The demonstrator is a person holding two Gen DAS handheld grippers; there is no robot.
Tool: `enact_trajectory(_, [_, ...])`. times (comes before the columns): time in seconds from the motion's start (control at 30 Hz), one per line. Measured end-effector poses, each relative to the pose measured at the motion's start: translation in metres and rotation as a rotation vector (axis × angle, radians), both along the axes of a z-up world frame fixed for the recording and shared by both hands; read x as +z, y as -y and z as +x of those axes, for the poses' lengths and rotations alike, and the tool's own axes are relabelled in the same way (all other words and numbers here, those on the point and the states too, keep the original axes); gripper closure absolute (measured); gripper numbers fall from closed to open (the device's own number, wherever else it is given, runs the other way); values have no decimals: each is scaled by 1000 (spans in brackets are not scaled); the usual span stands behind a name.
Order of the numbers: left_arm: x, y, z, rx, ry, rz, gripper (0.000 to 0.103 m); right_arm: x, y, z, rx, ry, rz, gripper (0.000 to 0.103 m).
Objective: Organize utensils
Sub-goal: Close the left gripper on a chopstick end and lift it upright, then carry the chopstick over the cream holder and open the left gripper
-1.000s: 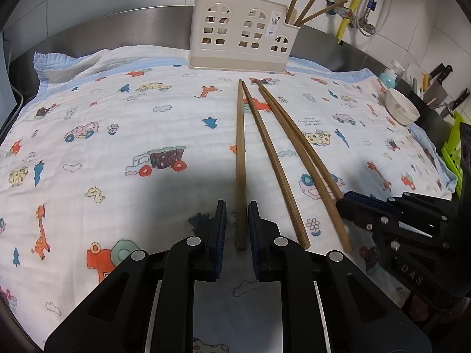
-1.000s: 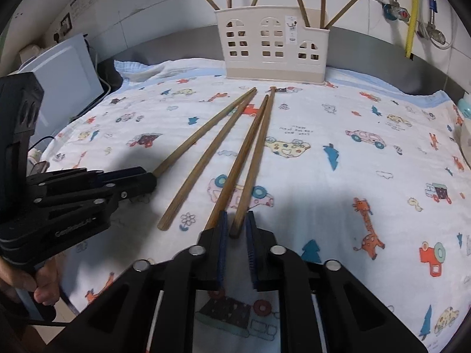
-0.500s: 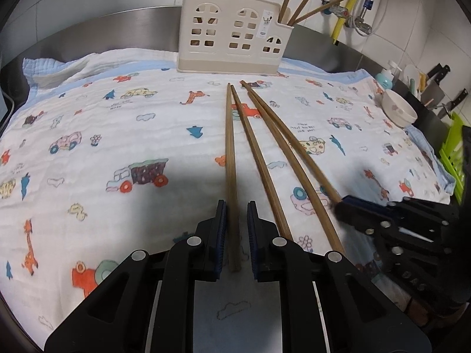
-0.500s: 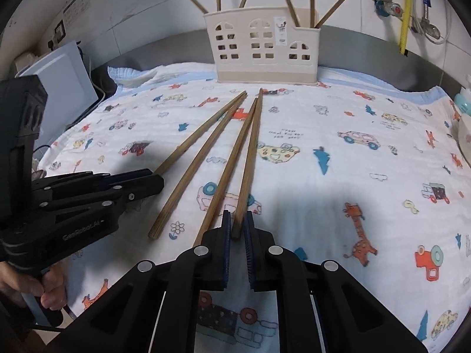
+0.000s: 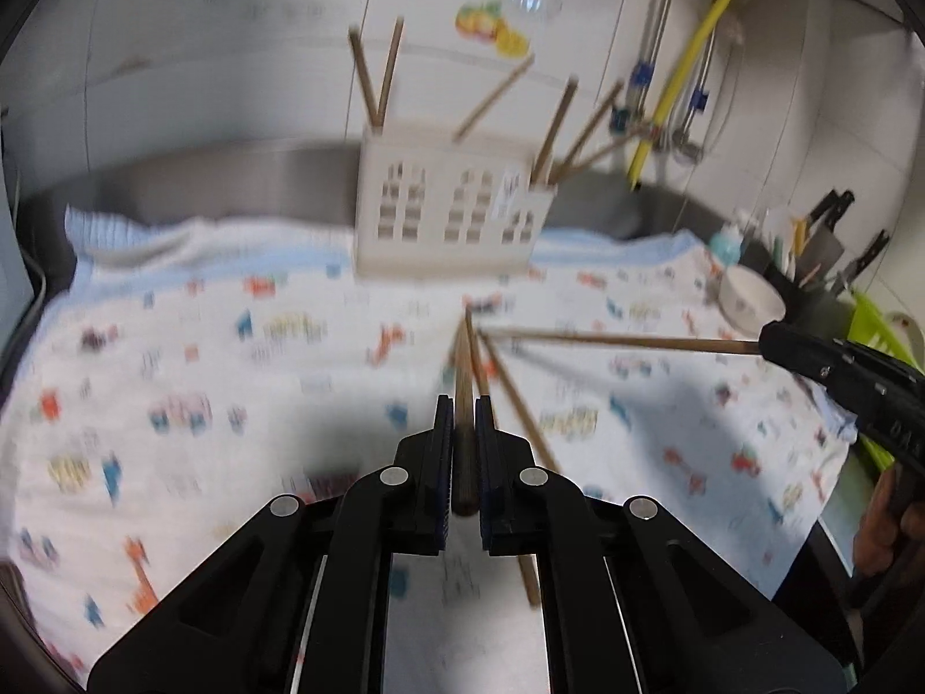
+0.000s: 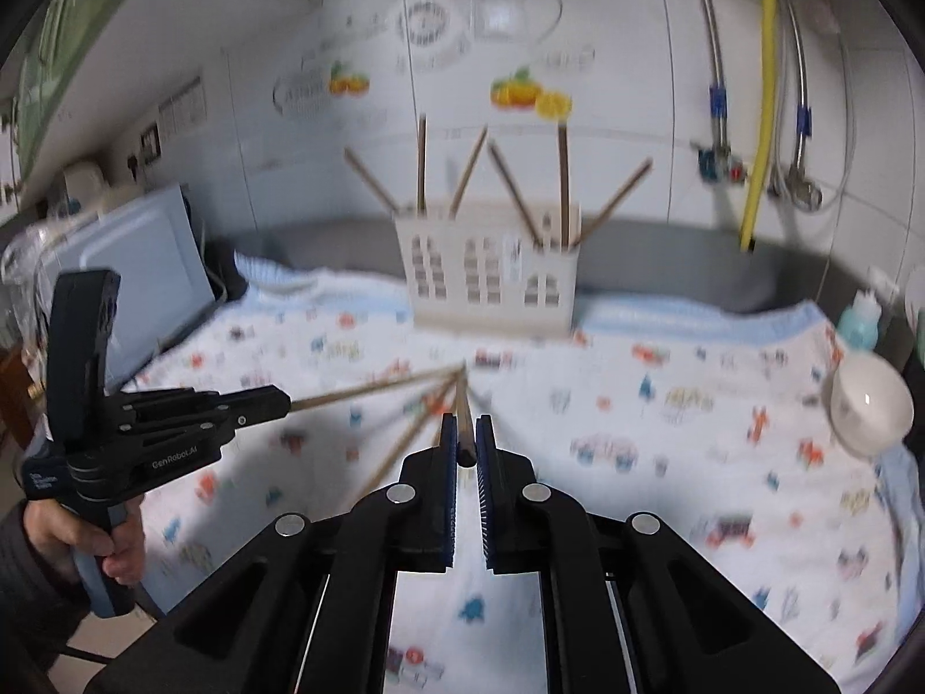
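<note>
My left gripper [image 5: 462, 405] is shut on a brown wooden chopstick [image 5: 462, 370], lifted off the cloth and pointing at the cream utensil holder [image 5: 451, 220]. My right gripper [image 6: 466, 422] is shut on another chopstick [image 6: 461, 399], also lifted; in the left wrist view that gripper [image 5: 769, 341] holds its chopstick [image 5: 624, 340] level at the right. Two more chopsticks [image 5: 514, 399] lie on the cloth below. The holder [image 6: 491, 283] has several chopsticks standing in it. Both views are blurred.
A cartoon-print cloth [image 5: 202, 347] covers the counter. A white bowl [image 6: 867, 405] and a teal bottle [image 6: 861, 318] stand at the right, a white appliance [image 6: 133, 266] at the left. Knives and a green rack [image 5: 867, 318] stand at the far right. Pipes hang on the tiled wall.
Both grippers have risen from the cloth, each lifting the near end of its chopstick. The views now tilt up toward the holder and wall.
</note>
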State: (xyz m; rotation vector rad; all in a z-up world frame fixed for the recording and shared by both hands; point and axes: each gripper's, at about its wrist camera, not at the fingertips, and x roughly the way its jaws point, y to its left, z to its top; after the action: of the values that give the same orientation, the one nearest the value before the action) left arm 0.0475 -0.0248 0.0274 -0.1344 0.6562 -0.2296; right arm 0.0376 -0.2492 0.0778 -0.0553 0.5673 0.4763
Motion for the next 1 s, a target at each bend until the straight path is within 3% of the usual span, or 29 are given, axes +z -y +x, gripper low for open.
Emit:
enact_trajectory(0.17, [32,-3,15,1,78,14,97,30,4,21,23,18,30,97])
enact_trajectory(0.37, [51,-4,37,-26,95,29,97,59,6,43,43,31,37,97])
enact_trajectory(0.63, [73,-4,63,-49,112,32,98,107,6,79,34,84,-7,97])
enact_trajectory(1.0, [129,2,88,-79,201,74,98,168,-10,122,2,200,-72,97])
